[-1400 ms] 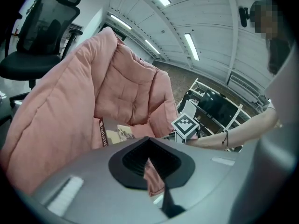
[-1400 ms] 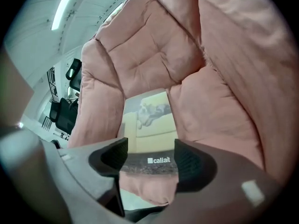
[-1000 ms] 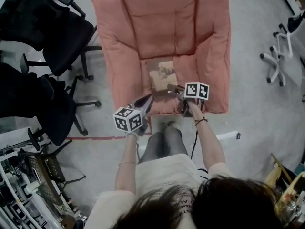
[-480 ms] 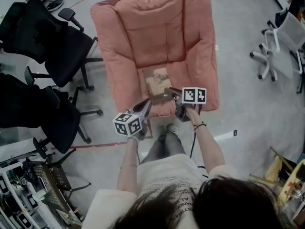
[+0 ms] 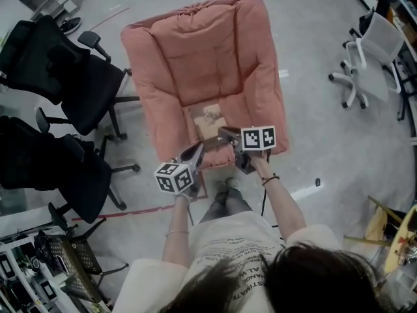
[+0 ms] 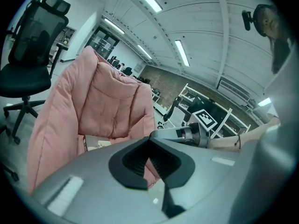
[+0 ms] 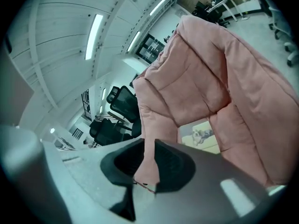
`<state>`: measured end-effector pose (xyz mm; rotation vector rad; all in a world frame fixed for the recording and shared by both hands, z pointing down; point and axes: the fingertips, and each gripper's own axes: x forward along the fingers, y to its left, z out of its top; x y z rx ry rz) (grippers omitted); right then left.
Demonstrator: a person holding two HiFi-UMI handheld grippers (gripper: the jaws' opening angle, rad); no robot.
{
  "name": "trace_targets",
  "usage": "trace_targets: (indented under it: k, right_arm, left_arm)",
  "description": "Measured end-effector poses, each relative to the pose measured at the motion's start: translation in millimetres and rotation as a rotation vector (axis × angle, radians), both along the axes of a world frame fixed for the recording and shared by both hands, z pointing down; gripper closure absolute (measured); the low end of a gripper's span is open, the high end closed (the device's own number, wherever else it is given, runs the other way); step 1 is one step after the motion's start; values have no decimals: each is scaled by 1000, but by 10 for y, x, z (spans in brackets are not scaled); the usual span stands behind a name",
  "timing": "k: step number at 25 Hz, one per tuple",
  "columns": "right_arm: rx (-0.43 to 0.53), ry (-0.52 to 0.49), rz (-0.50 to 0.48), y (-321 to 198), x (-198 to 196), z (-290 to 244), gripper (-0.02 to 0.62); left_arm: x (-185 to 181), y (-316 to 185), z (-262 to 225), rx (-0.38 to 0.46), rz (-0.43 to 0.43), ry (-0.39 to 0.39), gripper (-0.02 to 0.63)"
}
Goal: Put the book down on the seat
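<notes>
Jaws of the right gripper (image 7: 148,146) stand only a narrow slit apart and have just been closing. Nothing is between them; only pink padding shows through the gap. The left gripper (image 6: 149,143) has its tips pressed together and is empty too. In the head view both hang at the middle of the frame, over the front edge of the armchair (image 5: 195,51).

The book (image 5: 210,118) lies flat, cover up, on the seat (image 5: 246,113), just above the grippers in the frame and apart from both. The putting-down looks done, so the risks lie in disturbing it.

- The closest risk is the right gripper, whose tips sit just beside the book's lower right corner in the head view. A dip or a swing toward the upper left could catch that corner and push the book askew.
- The padding looks soft and puffy. If it slopes forward, the book might creep toward the front edge, though I cannot tell the slope.
- The person's feet are close to the chair front, so a knock there could jolt the seat.
- The black office chairs (image 5: 85,90) at the left are well apart and look like no danger.
</notes>
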<state>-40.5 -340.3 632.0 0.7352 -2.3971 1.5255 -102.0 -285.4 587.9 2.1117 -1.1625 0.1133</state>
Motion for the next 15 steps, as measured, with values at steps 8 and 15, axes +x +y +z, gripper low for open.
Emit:
trace_targets:
  k: [8,15]
  right_arm:
    - [89,5,-24,91,38,-431,572]
    - [148,-41,-12,142,59,-714,592]
  left_arm:
    - [41,4,-292,49,11,-1,618]
    - [109,59,-474,93,36,-9,618]
